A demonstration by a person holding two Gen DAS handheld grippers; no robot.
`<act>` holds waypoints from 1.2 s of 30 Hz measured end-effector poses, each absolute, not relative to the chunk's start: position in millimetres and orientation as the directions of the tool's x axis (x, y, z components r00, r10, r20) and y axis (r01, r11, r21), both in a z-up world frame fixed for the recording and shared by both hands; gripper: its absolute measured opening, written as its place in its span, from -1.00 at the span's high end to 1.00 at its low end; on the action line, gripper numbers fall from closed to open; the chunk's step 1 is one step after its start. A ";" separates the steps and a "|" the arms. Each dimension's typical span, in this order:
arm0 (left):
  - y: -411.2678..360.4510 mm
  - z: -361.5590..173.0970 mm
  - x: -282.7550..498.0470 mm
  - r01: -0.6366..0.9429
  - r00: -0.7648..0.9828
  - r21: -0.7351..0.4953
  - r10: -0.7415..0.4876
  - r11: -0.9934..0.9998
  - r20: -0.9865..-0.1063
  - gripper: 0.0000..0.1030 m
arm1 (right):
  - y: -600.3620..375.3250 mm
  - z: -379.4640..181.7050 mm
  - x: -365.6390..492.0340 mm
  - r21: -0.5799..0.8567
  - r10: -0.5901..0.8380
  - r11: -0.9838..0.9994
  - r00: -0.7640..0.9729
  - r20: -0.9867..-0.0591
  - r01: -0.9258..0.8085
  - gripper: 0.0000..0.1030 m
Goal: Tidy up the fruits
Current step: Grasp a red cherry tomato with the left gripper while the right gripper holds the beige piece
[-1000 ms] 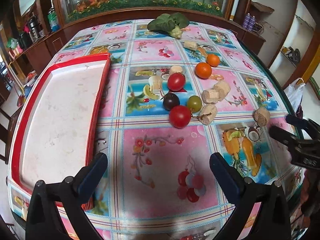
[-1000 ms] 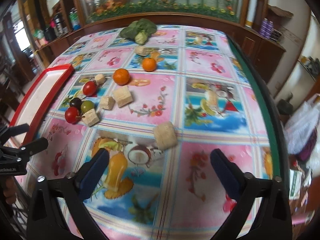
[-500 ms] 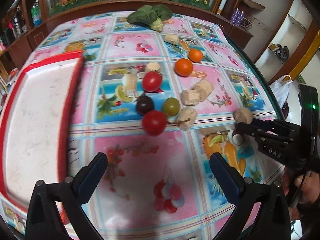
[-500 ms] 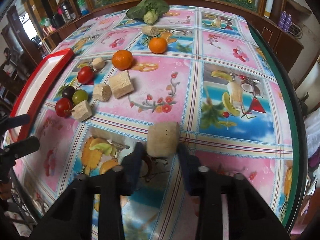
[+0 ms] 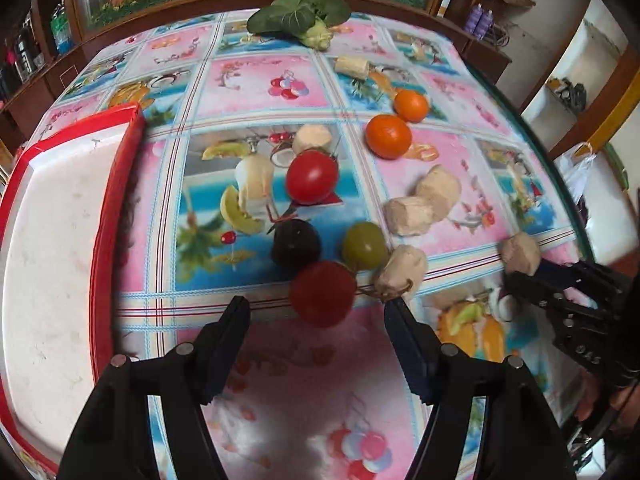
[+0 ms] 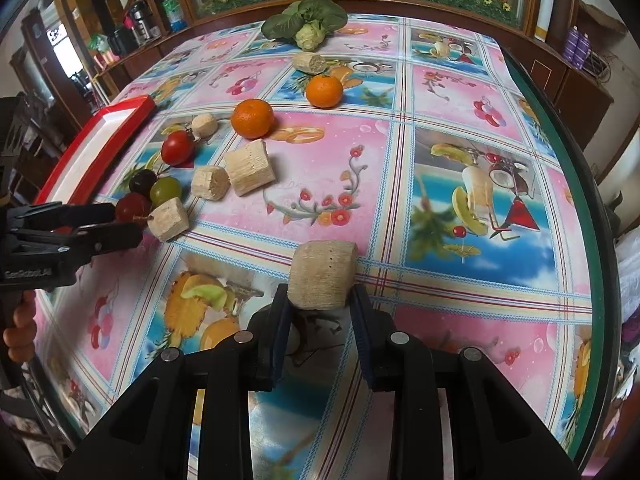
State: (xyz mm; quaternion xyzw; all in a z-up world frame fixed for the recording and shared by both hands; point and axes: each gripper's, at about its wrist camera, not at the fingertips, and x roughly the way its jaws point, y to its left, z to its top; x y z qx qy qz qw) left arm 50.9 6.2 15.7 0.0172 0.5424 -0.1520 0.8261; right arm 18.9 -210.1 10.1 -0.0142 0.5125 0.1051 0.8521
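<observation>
My right gripper [image 6: 320, 300] is shut on a tan sugarcane chunk [image 6: 323, 274] at the table's near right; the chunk also shows in the left wrist view [image 5: 521, 254]. My left gripper [image 5: 318, 310] is open, its fingers either side of the near red tomato [image 5: 322, 299], which looks blurred. Around it lie a dark plum [image 5: 296, 242], a green grape [image 5: 364, 245], a second red tomato [image 5: 312, 177] and two oranges [image 5: 389, 137]. More cane chunks [image 5: 409, 216] lie among them. A red-rimmed white tray [image 5: 120, 184] is at the left.
A leafy green vegetable [image 5: 304, 20] lies at the far side of the table. The table's green edge [image 6: 596, 216] runs down the right. Wooden cabinets and a glass display surround the table. The floral tablecloth [image 5: 304, 380] is bare near me.
My left gripper moved forward to the near red tomato and narrowed around it. My right gripper closed on the cane chunk.
</observation>
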 end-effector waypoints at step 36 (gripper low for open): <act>5.1 18.1 -2.8 0.359 0.314 -0.310 -0.426 0.881 -0.848 0.34 | -199.1 20.9 -14.0 0.118 0.181 0.981 0.493 -0.851 -0.156 0.37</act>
